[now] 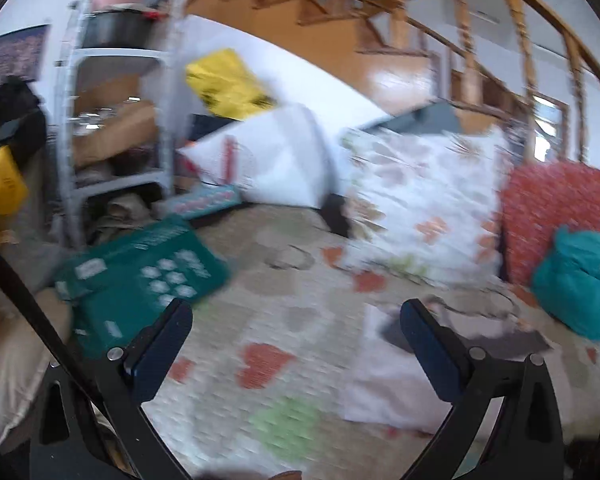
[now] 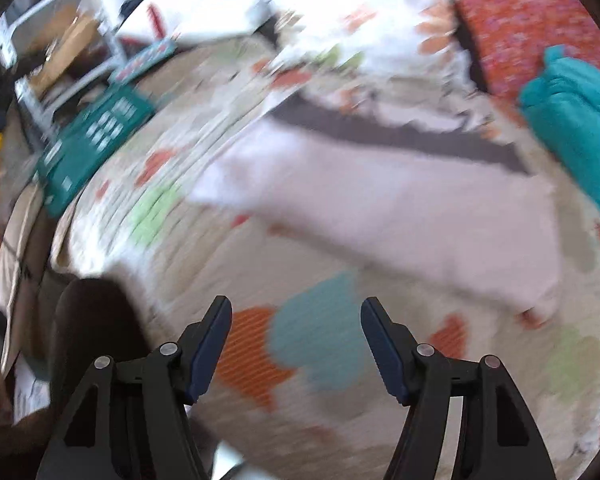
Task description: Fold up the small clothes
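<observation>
A pale pink small garment [image 2: 400,200] with a dark grey band [image 2: 380,130] along its far edge lies flat on the patterned bedspread [image 2: 260,272]. It also shows in the left wrist view [image 1: 384,380], low and right of centre. A teal bundle of cloth [image 2: 576,136] sits to its right, also in the left wrist view [image 1: 580,284]. My left gripper [image 1: 296,320] is open and empty above the bedspread, left of the garment. My right gripper [image 2: 296,320] is open and empty, in front of the garment. Both views are blurred.
A green box [image 1: 140,280] lies at the bed's left edge. White floral pillows [image 1: 420,200] and a red pillow [image 1: 560,208] lean at the back. A grey shelf unit [image 1: 112,120] stands to the left. A wooden staircase [image 1: 380,20] rises behind.
</observation>
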The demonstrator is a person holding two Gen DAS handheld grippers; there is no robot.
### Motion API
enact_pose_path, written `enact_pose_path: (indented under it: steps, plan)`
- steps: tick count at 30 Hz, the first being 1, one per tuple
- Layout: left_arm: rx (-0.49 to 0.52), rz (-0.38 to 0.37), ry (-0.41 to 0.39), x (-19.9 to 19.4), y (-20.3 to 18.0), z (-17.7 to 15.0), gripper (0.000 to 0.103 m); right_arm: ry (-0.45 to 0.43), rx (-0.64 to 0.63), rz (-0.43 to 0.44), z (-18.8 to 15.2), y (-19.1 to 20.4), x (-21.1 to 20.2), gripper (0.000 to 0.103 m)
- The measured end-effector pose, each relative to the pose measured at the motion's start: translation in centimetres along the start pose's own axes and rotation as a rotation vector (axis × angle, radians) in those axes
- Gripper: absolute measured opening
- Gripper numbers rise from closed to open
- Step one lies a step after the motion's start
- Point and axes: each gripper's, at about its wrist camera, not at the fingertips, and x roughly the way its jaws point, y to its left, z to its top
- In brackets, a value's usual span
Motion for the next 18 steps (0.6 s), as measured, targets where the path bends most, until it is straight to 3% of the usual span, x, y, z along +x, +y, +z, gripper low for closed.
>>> enact_pose_path:
  steps: [4, 9, 18]
  plan:
    - [0.119, -0.076, 0.122, 1.4, -5.4, -1.4, 0.103, -0.057, 0.063, -0.102, 0.9, -4.0, -0.9, 0.072]
    - [0.193, -0.17, 0.32, 3.7, -10.1, -5.0, 0.103, -0.09, 0.175, -0.16, -0.2, -7.6, -2.0, 0.072]
    - [0.186, -0.187, 0.446, 5.1, -11.3, -8.3, 0.103, -0.083, 0.211, -0.205, -2.0, -9.4, -1.8, 0.074]
